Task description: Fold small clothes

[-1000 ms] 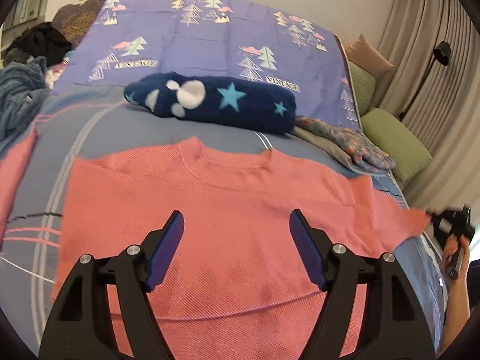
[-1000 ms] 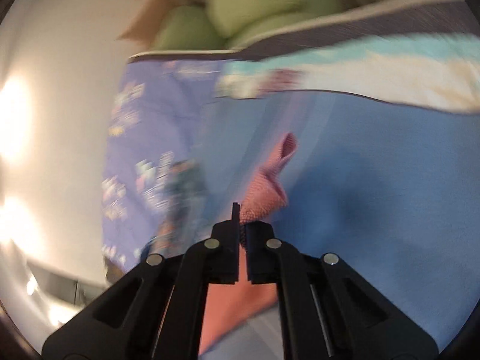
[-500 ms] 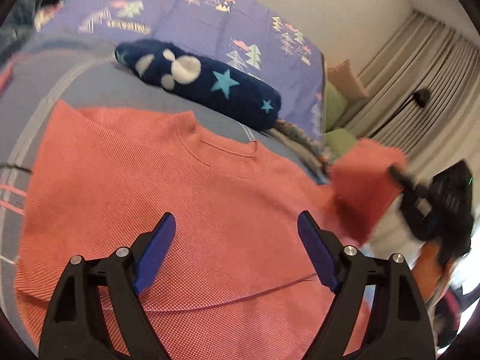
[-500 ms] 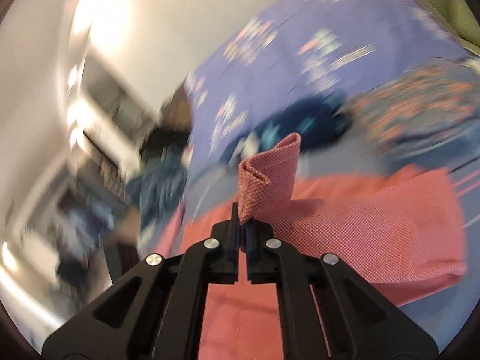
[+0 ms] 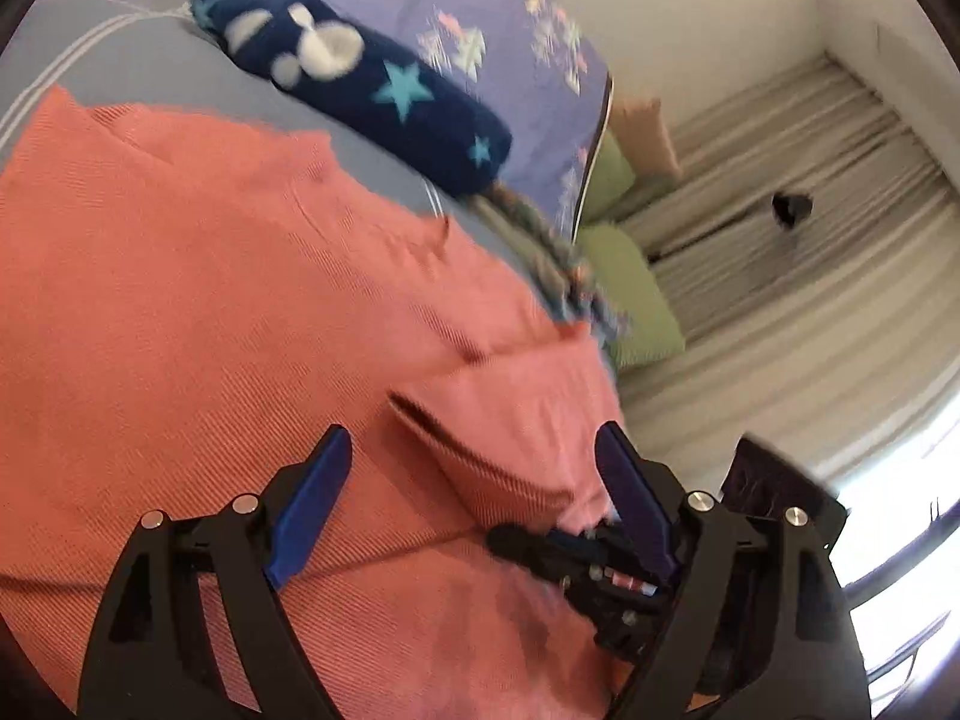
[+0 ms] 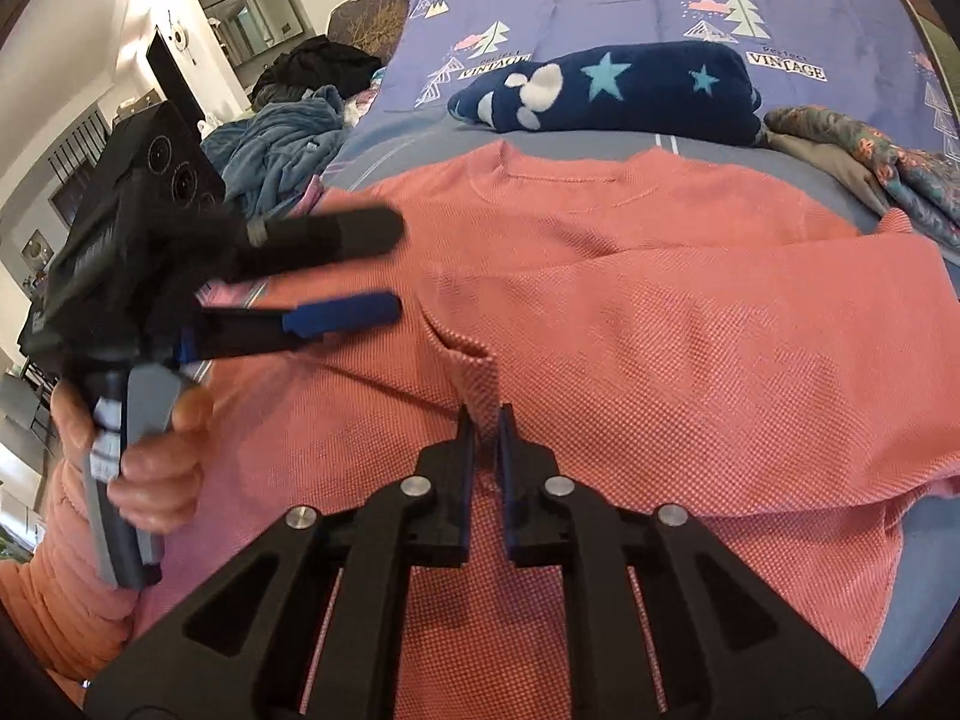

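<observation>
Now the right tongs (image 6: pixel 485 420) are parting their jaws, with the cuff of the folded-over sleeve (image 6: pixel 474 378) still between the pads, while the left tongs (image 5: pixel 474 480) hover wide open and empty above the cloth. Beyond them the pink sweater (image 6: pixel 600 312) lies flat across the bed (image 6: pixel 924 600), its collar toward the rolled navy star blanket (image 6: pixel 630 96) nearer the bed's far edge.

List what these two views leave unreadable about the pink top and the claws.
- Pink top, bottom hem: cut off by both views' lower edges and claw bodies.
- Its other sleeve: hidden behind the left claw in the right view.
- Right claw, opening: whether its pads grip the sleeve cuff is unclear.
</observation>
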Motion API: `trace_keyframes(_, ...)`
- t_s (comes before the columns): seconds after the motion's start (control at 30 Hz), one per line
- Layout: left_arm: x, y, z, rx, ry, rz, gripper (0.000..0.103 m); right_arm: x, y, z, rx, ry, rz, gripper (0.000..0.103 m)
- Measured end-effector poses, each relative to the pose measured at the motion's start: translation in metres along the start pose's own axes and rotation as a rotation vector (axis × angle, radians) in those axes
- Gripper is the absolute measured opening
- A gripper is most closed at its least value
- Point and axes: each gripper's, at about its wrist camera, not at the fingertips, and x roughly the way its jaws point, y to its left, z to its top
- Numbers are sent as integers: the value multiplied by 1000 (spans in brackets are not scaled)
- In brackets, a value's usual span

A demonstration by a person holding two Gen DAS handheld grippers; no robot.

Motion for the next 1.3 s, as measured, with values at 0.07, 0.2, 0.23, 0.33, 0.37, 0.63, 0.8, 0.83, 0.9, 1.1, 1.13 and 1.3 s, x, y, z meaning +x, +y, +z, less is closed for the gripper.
trace_keyframes(0.07, 6, -4, -4, -6, 38, -25, 76, -3, 5, 3, -11, -21, -5, 9)
trace_keyframes(0.2, 29, -6, -5, -62, 113, -41, 53, -2, 22, 7, -99, -49, -42, 9)
trace_keyframes(0.23, 34, -5, -4, -72, 117, -17, 39, -1, 25, 6, -114, -46, -51, 9)
trace_keyframes(0.33, 45, 5, -1, -132, 125, 11, 8, 2, 28, 4, -129, -33, -64, 11)
trace_keyframes(0.37, 45, 7, -2, -147, 119, 11, 7, 2, 27, 4, -128, -34, -67, 13)
trace_keyframes(0.63, -8, -22, 15, -29, -53, -32, 7, -49, -13, -6, -12, -127, -184, 40)
trace_keyframes(0.8, -64, -54, 49, 102, -174, 23, 7, -73, -66, -14, 168, -132, -239, 40)
trace_keyframes(0.83, -75, -58, 53, 121, -192, 38, 7, -75, -75, -17, 199, -120, -250, 40)
trace_keyframes(0.9, -93, -62, 60, 136, -220, 58, 7, -74, -95, -21, 274, -107, -268, 40)
trace_keyframes(1.1, -112, -49, 57, 131, -239, 136, 7, -63, -114, -28, 370, -85, -292, 37)
trace_keyframes(1.13, -111, -44, 56, 124, -238, 151, 7, -64, -111, -27, 355, -85, -294, 37)
trace_keyframes(1.3, -111, -10, 53, 88, -218, 239, 7, -72, -99, -29, 292, -98, -316, 39)
